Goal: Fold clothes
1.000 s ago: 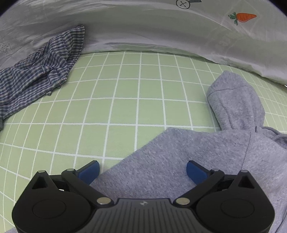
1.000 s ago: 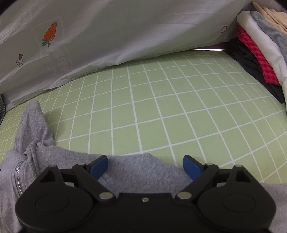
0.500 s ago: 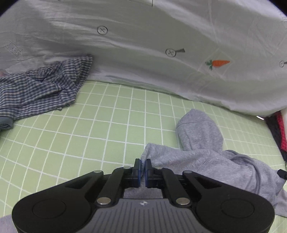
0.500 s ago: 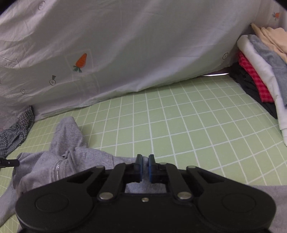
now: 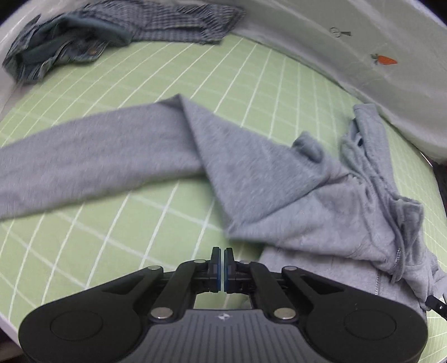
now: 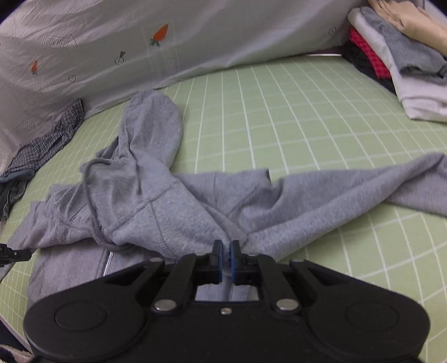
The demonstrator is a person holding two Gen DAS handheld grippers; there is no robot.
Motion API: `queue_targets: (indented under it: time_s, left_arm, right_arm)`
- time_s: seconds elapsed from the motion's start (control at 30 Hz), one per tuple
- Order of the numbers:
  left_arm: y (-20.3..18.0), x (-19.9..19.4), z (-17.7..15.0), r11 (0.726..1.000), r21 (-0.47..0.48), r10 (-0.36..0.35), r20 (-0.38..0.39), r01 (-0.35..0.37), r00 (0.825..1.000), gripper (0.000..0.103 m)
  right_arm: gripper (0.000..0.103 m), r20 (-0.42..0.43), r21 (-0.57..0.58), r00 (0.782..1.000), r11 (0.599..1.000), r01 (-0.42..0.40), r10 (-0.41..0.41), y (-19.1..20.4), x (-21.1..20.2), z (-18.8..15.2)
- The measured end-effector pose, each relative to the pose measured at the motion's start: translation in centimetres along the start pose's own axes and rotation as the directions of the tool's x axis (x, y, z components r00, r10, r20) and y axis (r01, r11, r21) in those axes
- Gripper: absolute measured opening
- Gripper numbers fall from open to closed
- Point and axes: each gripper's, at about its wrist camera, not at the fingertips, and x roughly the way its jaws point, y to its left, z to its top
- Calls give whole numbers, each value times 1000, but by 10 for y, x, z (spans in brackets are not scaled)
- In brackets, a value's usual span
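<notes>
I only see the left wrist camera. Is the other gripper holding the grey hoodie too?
Observer: Yes, the right gripper is shut on a bunch of the grey hoodie.
Operator: Where's its other sleeve?
Observer: That sleeve stretches off to the right across the green mat.
Operator: Any folded clothes yet?
Observer: A stack of folded clothes sits at the mat's far right corner.

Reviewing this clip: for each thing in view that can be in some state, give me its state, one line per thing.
left gripper: shut; whether it pinches cloth cannot be told.
right gripper: shut on the hoodie's fabric.
grey hoodie: unfolded, rumpled, sleeves spread sideways, hood flat.
checked shirt: crumpled by the sheet.
jeans: bunched, unfolded.
clothes pile: folded, stacked.
</notes>
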Motion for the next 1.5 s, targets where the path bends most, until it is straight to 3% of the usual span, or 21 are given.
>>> queue_targets:
  time_s: [0.07, 0.13, 0.17, 0.2, 0.23, 0.33, 0.4, 0.5, 0.6, 0.83, 0.93, 1.13, 1.27, 1.4, 1.5]
  left_arm:
    - [4, -5, 0, 1000, -16, 7, 16, -7, 1000, 2]
    - [2, -15, 6, 1000, -12, 3, 63, -3, 998, 6]
    - [1, -20, 9, 1000, -11, 1, 86, 0, 996, 14]
    - [-1, -24, 13, 1000, -7, 2, 108, -1, 994, 25]
    - [-6, -28, 18, 1000, -2, 5, 127, -4, 992, 29]
    - [-22, -32, 31, 1000, 14, -6, 163, 4, 987, 41]
    - [-35, -28, 41, 999, 33, -26, 167, 21, 986, 54]
    - [-59, -13, 54, 997, 68, -41, 155, 31, 987, 65]
    - [-83, 3, 67, 994, 104, -52, 140, 38, 989, 77]
    - [-140, 57, 108, 988, 134, -79, 57, 71, 995, 80]
    - [-157, 72, 116, 988, 149, -55, 37, 48, 998, 83]
    - [-159, 88, 105, 987, 160, 8, 2, -8, 1000, 88]
    - [-161, 91, 93, 976, 215, 20, 22, -25, 1000, 95]
    - [-166, 94, 89, 968, 247, 49, 23, -53, 999, 96]
    - [-165, 94, 88, 970, 240, 45, 22, -49, 999, 98]
  right_arm:
    - [7, 2, 9, 1000, 1000, 0, 0, -1, -3, 2]
    - [18, 17, 5, 1000, 1000, 12, -12, 1, -7, 9]
    - [23, 31, 3, 999, 1000, 22, -22, 2, -9, 14]
    - [36, 47, 0, 999, 1000, 28, -28, 4, -11, 19]
    - [44, 63, -3, 998, 1000, 30, -30, 6, -12, 25]
    - [55, 95, -14, 995, 999, 28, -27, 12, -8, 46]
    - [63, 105, -23, 994, 999, 23, -21, 20, -1, 60]
    - [76, 121, -41, 993, 999, 20, -15, 34, 13, 79]
    - [78, 120, -34, 993, 999, 15, -11, 48, 34, 97]
    - [82, 65, -37, 997, 999, 38, -35, 80, 94, 127]
    - [83, 30, -62, 998, 997, 55, -53, 96, 119, 132]
    - [86, 16, -80, 1000, 997, 2, 0, 128, 140, 135]
    - [86, -22, -140, 1000, 990, -16, 13, 145, 150, 128]
    - [86, -39, -182, 999, 983, 12, -20, 147, 155, 120]
    - [84, -1, -216, 996, 973, 85, -88, 138, 150, 122]
